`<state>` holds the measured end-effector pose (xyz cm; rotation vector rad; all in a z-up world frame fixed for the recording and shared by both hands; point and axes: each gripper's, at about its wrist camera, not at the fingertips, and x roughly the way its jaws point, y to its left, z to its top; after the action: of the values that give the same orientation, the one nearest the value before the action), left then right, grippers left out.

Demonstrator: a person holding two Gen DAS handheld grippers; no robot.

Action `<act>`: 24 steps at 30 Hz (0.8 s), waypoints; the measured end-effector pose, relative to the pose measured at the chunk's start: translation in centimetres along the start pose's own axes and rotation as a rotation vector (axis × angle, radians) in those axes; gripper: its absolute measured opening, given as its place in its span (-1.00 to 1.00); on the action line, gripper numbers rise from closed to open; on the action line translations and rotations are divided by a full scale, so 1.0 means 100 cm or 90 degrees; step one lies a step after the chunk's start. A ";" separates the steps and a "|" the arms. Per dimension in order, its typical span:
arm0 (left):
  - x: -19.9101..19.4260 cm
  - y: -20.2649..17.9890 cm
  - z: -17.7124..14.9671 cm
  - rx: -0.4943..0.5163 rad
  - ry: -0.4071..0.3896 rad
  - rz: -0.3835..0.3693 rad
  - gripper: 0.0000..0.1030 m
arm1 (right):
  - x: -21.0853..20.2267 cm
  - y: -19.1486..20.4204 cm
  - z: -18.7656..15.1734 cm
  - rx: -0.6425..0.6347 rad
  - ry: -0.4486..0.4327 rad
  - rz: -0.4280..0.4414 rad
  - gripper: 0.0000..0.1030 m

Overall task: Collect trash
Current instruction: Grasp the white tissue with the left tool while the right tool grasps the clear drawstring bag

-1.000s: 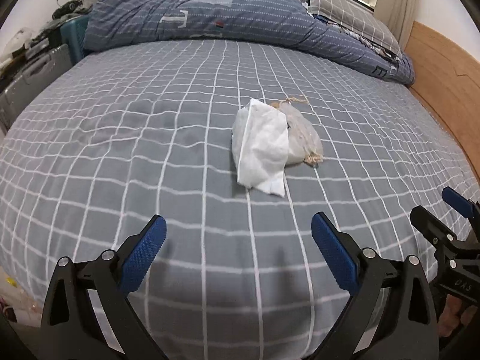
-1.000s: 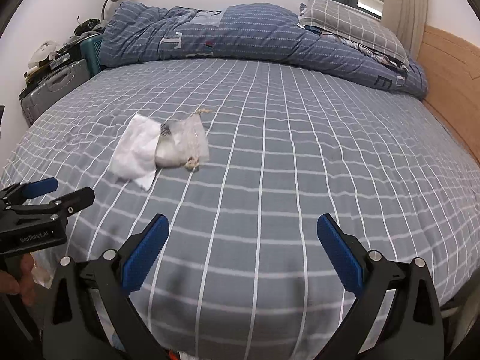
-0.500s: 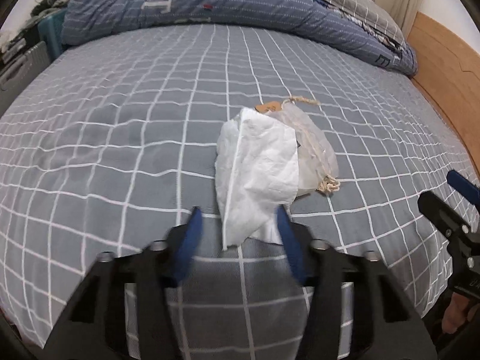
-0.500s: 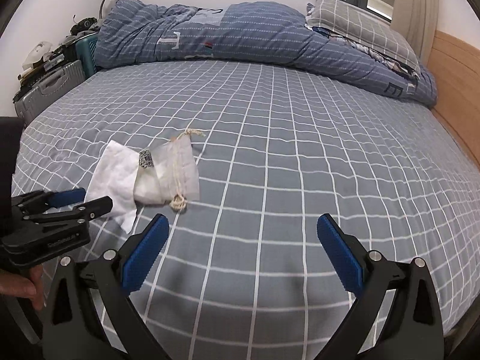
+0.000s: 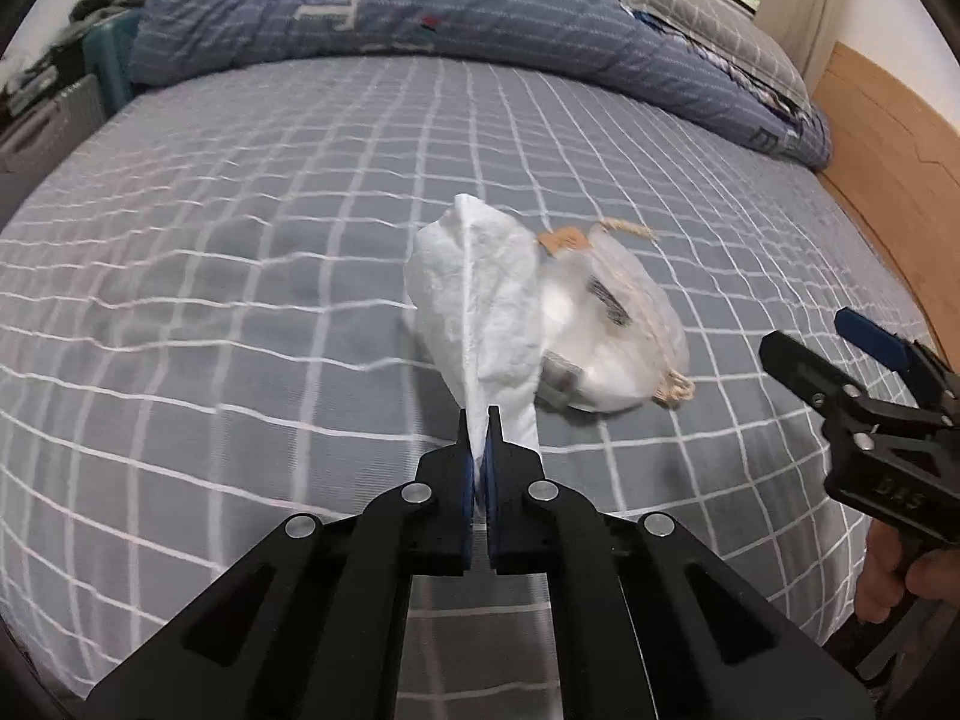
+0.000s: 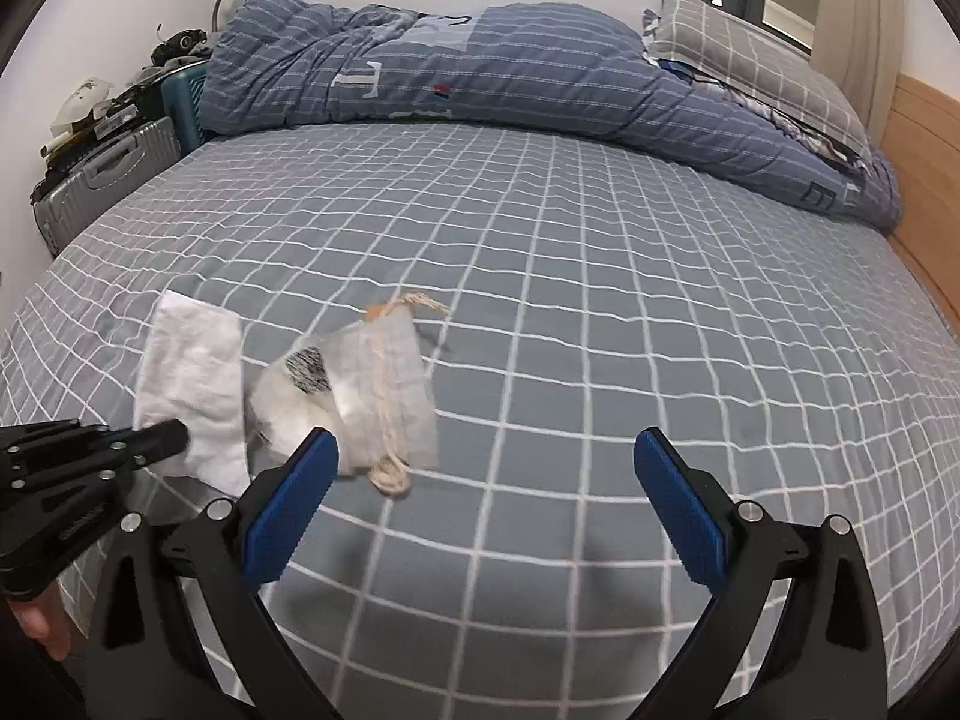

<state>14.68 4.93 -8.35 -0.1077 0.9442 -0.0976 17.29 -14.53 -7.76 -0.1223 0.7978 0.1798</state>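
A white tissue (image 5: 474, 294) lies on the grey checked bed, its near corner pinched between my left gripper's (image 5: 478, 438) shut jaws; it also shows in the right wrist view (image 6: 192, 384). Just right of it lies a clear plastic bag (image 5: 612, 324) with twine and a tan tag, holding white stuff; the right wrist view shows the bag (image 6: 360, 396) too. My right gripper (image 6: 486, 480) is open and empty, its left finger close in front of the bag. The right gripper also shows at the right of the left wrist view (image 5: 840, 354).
A rumpled blue quilt (image 6: 480, 72) and a checked pillow (image 6: 756, 54) lie at the far end of the bed. A wooden bed frame (image 5: 888, 144) runs along the right. A grey suitcase (image 6: 102, 186) and clutter stand at the left.
My left gripper moved forward to the tissue and closed on its near corner. My right gripper moved left and closer to the plastic bag, still open.
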 end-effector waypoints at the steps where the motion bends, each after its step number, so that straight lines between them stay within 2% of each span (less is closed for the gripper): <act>1: -0.002 0.003 0.000 -0.002 -0.003 0.006 -0.96 | 0.003 0.005 0.001 -0.002 0.001 0.006 0.85; 7: -0.011 0.023 -0.002 -0.013 -0.011 0.034 -0.96 | 0.018 0.036 0.004 -0.023 0.007 0.024 0.85; 16: -0.014 0.040 -0.004 -0.029 -0.019 0.043 -0.96 | 0.036 0.068 0.010 -0.030 0.015 0.038 0.78; 21: -0.014 0.041 -0.005 -0.031 -0.019 0.043 -0.96 | 0.055 0.074 0.010 -0.018 0.046 0.046 0.62; 24: -0.014 0.043 -0.004 -0.033 -0.021 0.042 -0.96 | 0.064 0.076 0.007 -0.013 0.066 0.061 0.38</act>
<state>13.64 9.32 -8.03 -0.1252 0.9161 -0.0105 20.62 -6.24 -12.23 -0.1132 0.9067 0.2738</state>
